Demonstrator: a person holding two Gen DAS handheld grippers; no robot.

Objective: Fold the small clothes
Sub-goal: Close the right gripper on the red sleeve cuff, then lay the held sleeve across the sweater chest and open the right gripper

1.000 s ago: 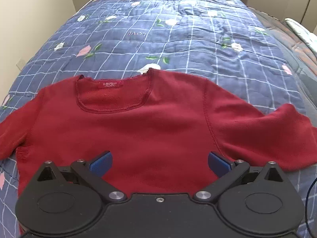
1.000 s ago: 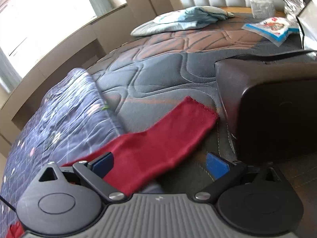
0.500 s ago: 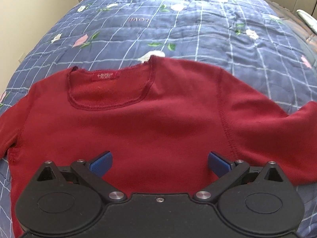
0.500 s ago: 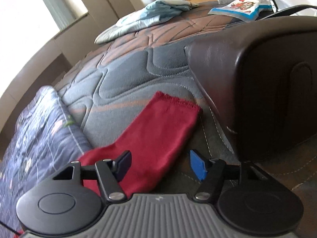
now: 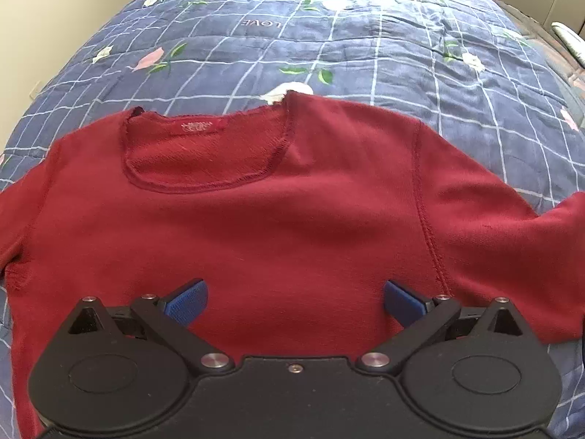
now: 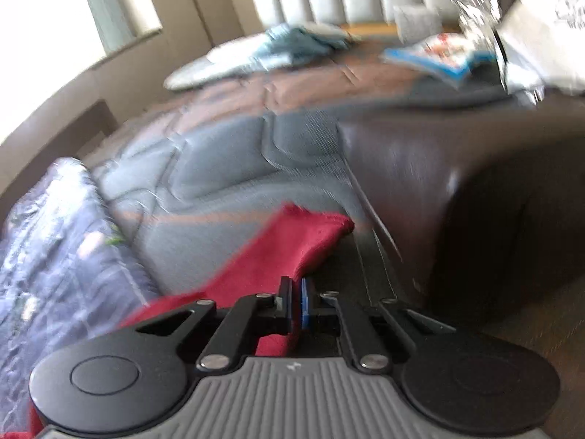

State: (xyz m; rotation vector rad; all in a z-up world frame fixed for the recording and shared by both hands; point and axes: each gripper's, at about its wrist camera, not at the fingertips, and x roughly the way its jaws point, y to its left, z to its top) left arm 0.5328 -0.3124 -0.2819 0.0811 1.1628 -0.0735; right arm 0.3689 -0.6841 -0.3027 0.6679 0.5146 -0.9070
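**Left wrist view: red sweater spread on the quilt, its sleeve pinched by the right tongs**

The left wrist view looks steeply down on a red sweater (image 5: 278, 219) lying flat, front up, on a blue checked quilt (image 5: 365, 47) printed with flowers. Its neckline (image 5: 204, 150) points away from the camera and a small label sits inside the collar. The left tongs (image 5: 294, 301) hover over the lower body of the sweater with their blue pads spread wide; only the flat cloth beneath shows in the gap between them, and whether the pads touch it cannot be told.

The right wrist view is blurred. The right tongs (image 6: 297, 303) have their blue pads drawn together on the edge of the sweater's sleeve (image 6: 278, 256), which runs off the quilt onto a grey quilted mattress (image 6: 219, 168). The cuff end lies beyond the pads, close to a dark brown leather-like block (image 6: 475, 197) standing on the right. Farther back, light blue cloth (image 6: 278, 51) is heaped on the mattress, and a colourful packet (image 6: 438, 55) rests near the block's far edge.
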